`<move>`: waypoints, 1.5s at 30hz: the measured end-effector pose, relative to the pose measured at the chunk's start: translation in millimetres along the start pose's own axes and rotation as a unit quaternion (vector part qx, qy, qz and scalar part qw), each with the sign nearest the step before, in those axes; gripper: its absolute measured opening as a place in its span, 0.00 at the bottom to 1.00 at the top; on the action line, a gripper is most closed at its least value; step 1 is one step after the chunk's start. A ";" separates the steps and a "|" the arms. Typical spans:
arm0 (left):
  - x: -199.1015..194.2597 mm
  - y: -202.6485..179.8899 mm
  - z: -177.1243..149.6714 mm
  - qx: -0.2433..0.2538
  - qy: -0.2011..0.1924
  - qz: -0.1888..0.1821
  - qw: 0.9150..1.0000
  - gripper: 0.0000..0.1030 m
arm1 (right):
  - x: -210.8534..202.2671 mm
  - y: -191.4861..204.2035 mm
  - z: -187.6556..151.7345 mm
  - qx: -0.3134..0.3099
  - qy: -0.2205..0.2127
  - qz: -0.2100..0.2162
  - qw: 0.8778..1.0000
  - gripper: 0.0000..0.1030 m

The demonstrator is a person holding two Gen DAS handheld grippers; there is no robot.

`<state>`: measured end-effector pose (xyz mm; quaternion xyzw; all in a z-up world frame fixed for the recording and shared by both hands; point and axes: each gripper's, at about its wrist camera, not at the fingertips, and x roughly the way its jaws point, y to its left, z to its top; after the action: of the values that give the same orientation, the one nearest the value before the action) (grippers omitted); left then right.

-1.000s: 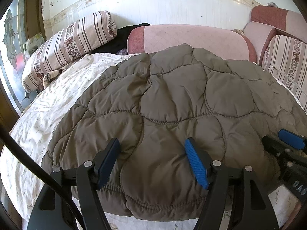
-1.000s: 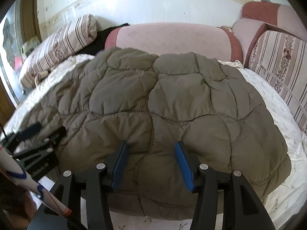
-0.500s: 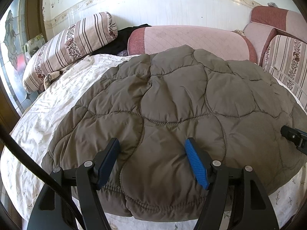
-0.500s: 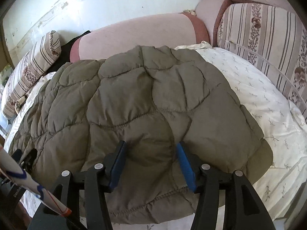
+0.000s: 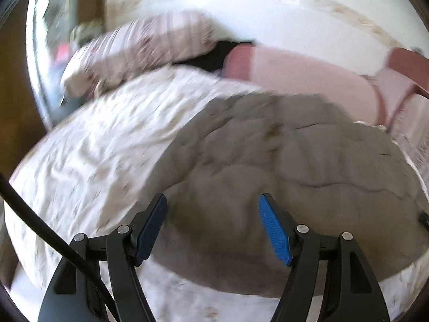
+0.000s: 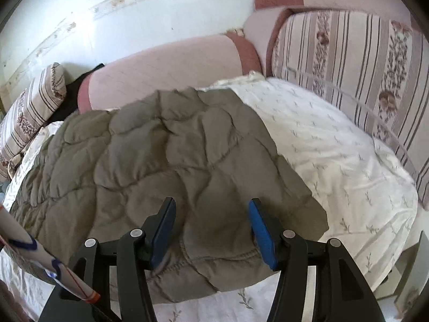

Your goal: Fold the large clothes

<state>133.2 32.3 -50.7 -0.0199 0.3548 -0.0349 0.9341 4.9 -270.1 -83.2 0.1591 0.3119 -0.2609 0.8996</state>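
A large olive-brown quilted jacket (image 6: 161,155) lies spread flat on a bed with a white patterned sheet (image 6: 335,147); it also shows, blurred, in the left wrist view (image 5: 295,166). My left gripper (image 5: 213,225) is open and empty over the jacket's near-left edge. My right gripper (image 6: 211,230) is open and empty over the jacket's near-right hem, its fingers straddling the fabric without closing on it.
Pink bolster cushion (image 6: 166,67) lies along the far wall. Striped floral cushions stand at the right (image 6: 348,75) and far left (image 6: 29,107). A dark garment (image 6: 69,99) sits between cushions. The bed's front edge is just below the grippers.
The left view has swung left and is motion-blurred, showing more bare sheet. The right gripper has shifted toward the jacket's right corner. Both stayed open.
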 end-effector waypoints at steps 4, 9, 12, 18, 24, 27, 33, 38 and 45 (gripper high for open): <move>22.9 -0.9 -3.9 0.013 0.036 0.017 0.999 0.70 | 15.1 -0.3 -5.8 0.000 0.031 0.007 0.999 0.64; 2.2 -4.6 -3.3 0.020 -0.009 0.031 0.999 0.70 | -16.6 4.7 -6.1 -0.014 -0.034 0.012 0.999 0.64; -19.6 -7.9 -7.8 0.027 -0.040 0.029 0.998 0.70 | -42.3 15.3 -13.2 -0.045 -0.080 0.011 0.996 0.65; -34.9 -25.8 -23.1 0.065 -0.047 0.007 0.997 0.70 | -38.9 37.5 -28.8 -0.075 -0.051 0.054 0.994 0.66; -28.0 -35.5 -31.7 0.081 -0.030 0.000 0.996 0.70 | -21.5 48.1 -35.7 -0.088 -0.015 0.060 0.994 0.66; -36.8 -36.5 -31.5 0.080 -0.036 -0.007 0.996 0.70 | -34.2 49.3 -36.9 -0.082 -0.032 0.064 0.994 0.66; -67.8 -42.8 -36.5 0.091 -0.056 -0.024 0.994 0.70 | -71.1 47.4 -40.6 -0.065 -0.052 0.075 0.994 0.66; -106.9 -45.2 -43.5 0.099 -0.074 -0.044 0.991 0.70 | -109.2 48.2 -42.2 -0.058 -0.065 0.090 0.992 0.67; -171.6 -40.3 -40.8 0.090 -0.117 -0.062 0.987 0.70 | -186.4 54.4 -37.5 -0.070 -0.113 0.120 0.984 0.73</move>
<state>-24.0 5.2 34.8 0.0388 0.2366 -0.1220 0.9631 -106.8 -140.0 15.3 0.1018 0.2044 -0.1455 0.9626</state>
